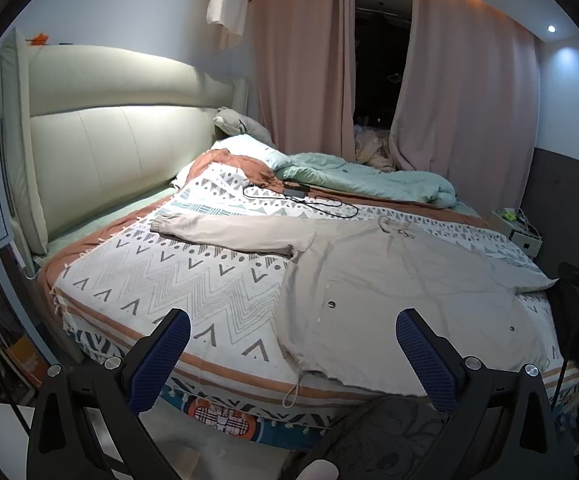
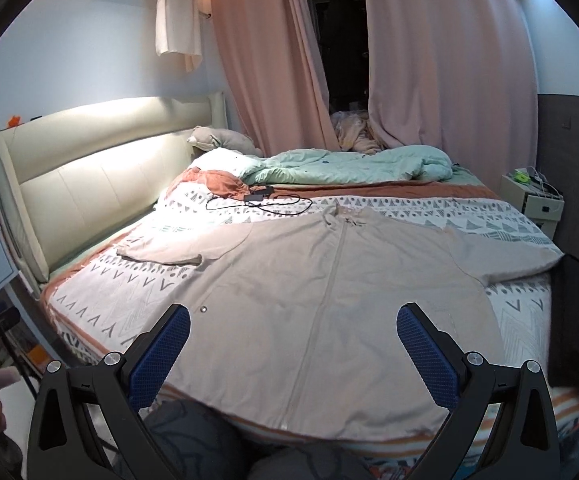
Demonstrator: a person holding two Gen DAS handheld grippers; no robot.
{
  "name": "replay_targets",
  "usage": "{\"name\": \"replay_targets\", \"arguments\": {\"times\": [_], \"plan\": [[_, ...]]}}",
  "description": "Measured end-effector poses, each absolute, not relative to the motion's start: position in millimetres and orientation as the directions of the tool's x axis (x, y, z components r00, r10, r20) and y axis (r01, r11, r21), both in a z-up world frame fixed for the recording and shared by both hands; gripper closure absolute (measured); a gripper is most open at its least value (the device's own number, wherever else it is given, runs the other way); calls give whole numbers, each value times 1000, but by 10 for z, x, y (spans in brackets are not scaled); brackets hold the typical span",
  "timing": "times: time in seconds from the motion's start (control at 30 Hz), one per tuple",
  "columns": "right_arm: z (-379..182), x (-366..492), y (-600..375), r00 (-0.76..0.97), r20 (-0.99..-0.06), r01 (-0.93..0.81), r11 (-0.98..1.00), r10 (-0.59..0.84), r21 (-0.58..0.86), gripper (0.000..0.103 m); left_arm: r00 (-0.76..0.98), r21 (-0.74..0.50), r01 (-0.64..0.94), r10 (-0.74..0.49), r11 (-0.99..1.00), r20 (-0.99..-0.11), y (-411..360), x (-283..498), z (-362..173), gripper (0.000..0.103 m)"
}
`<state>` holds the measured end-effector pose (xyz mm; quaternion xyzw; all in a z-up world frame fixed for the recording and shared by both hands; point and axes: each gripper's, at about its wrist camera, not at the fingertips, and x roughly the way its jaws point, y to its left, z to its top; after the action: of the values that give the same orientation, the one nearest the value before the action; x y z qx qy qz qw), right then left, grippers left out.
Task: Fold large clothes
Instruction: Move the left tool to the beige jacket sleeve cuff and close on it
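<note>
Beige cotton makes up the large zip-front jacket [image 2: 329, 300], which lies spread flat and face up on the bed, hem toward the near edge, collar toward twelve o'clock. One long sleeve [image 1: 229, 234] stretches out toward nine o'clock in the left wrist view; the other runs toward three o'clock. Under it lies a white bedspread with grey chevron and triangle patterns [image 1: 161, 276]. Past the collar, at twelve o'clock, a black charger with its looped cable [image 2: 261, 200] rests on the spread, with a rumpled mint-green quilt [image 2: 349, 168] beyond it. The left gripper [image 1: 293, 354] hangs above the near bed edge, jaws wide apart and holding nothing. The right gripper [image 2: 293, 354] hangs over the jacket's hem, jaws likewise wide and empty. Pink curtains [image 2: 449, 60] hang behind the bed.
</note>
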<state>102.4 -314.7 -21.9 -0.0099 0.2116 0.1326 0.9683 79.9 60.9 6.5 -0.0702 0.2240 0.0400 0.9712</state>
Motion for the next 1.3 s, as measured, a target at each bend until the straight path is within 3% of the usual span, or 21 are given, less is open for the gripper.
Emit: {"name": "replay_targets", "arguments": {"times": [0.43, 1.2, 1.3], "plan": [[-352, 2172, -2667, 839, -478, -276, 960, 261, 41, 0, 827, -115, -177, 84, 978, -556, 958, 1612, -212, 0], [-544, 3728, -1610, 750, -526, -355, 915, 401, 191, 0, 735, -146, -373, 195, 916, -650, 1934, 2732, -562, 0], [-570, 3914, -1502, 748, -517, -362, 909, 417, 208, 0, 728, -141, -382, 204, 913, -654, 2098, 2895, -609, 4]]}}
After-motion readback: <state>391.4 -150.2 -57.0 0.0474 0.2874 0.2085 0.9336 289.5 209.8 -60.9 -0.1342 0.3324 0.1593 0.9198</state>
